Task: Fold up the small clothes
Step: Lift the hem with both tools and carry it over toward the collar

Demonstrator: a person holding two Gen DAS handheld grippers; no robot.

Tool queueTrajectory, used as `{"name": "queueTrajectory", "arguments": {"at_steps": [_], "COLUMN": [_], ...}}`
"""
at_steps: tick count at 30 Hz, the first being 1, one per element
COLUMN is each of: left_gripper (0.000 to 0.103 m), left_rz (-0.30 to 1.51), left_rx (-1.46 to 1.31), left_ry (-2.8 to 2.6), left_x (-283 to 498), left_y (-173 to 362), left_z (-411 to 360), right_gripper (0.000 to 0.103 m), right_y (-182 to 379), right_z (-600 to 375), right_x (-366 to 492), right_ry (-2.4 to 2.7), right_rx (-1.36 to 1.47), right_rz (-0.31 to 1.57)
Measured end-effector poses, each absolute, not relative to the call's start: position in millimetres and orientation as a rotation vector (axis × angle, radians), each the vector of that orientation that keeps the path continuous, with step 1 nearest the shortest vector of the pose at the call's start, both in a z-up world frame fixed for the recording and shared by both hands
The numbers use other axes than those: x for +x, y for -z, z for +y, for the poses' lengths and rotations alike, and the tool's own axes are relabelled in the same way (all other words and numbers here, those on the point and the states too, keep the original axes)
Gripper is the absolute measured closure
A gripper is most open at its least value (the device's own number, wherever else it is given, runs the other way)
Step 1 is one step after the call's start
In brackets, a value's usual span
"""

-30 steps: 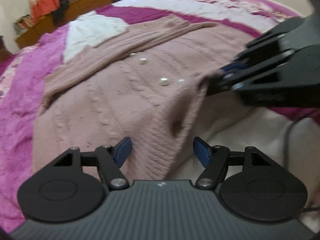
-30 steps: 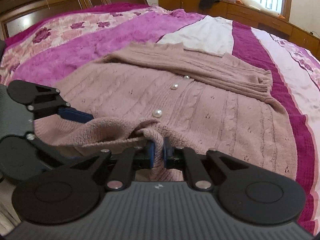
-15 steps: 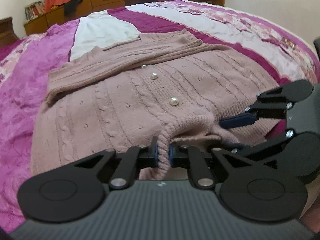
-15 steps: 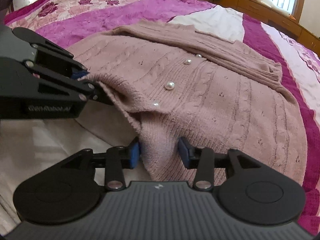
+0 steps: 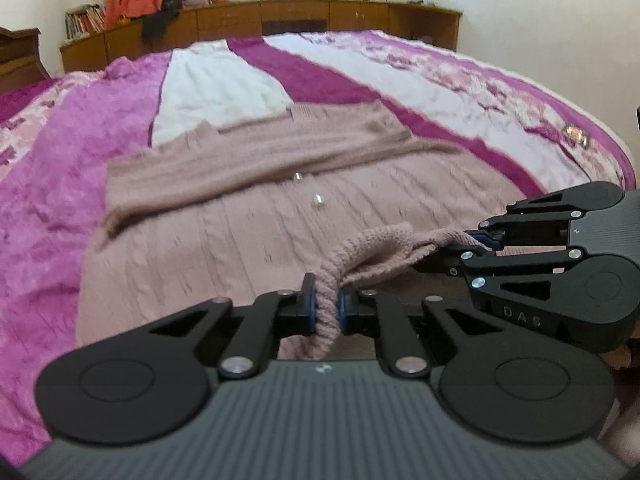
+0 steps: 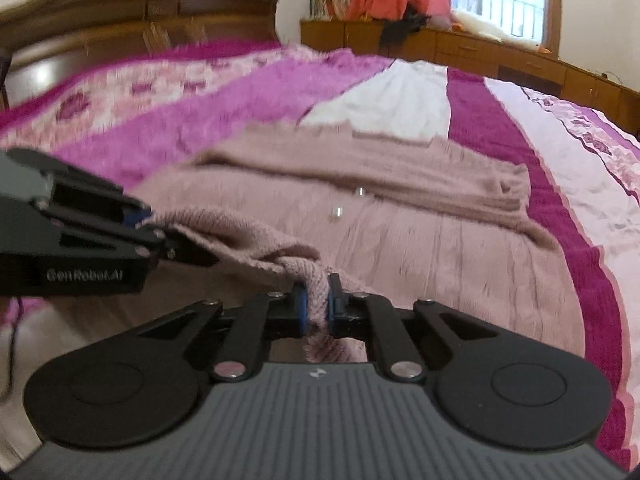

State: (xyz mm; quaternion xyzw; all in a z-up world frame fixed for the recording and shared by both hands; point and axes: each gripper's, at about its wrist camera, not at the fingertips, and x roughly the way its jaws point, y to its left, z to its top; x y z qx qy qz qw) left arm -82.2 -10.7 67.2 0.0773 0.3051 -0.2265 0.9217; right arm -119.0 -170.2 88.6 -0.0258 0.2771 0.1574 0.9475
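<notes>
Both clamped on the hem of a pink cardigan (image 5: 248, 240) at the bed's (image 5: 60, 208) near edge, the left gripper (image 5: 326, 306) faces window-side cabinets (image 5: 280, 20) while the right gripper (image 6: 316, 306) alone shows the wooden headboard (image 6: 100, 8).

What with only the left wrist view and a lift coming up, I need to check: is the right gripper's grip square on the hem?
Observer: Yes. Seen from its own camera, the right gripper has its jaws shut on a bunched fold at the hem of the cardigan, with knit spilling through toward the camera.
Operator: And what lies off to my left?
Observer: A dark wooden headboard with an arched top stands at that end of the bed.
</notes>
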Motion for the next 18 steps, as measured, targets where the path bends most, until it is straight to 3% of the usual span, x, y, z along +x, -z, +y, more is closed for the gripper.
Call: {"name": "queueTrajectory", "arguments": {"at_steps": [18], "left_gripper": [0.091], "left_rz": [0.498], "left_rx": [0.075], "left_ry": [0.38], "left_x": [-30.4], "left_y": [-114.2], "left_z": [-9.5], "right_gripper": [0.093], "right_y": [-144.1], "right_z": [-173.6], "right_x": [-54.5], "right_ry": [-0.338], "right_rx": [0.086], "right_rz": [0.422]}}
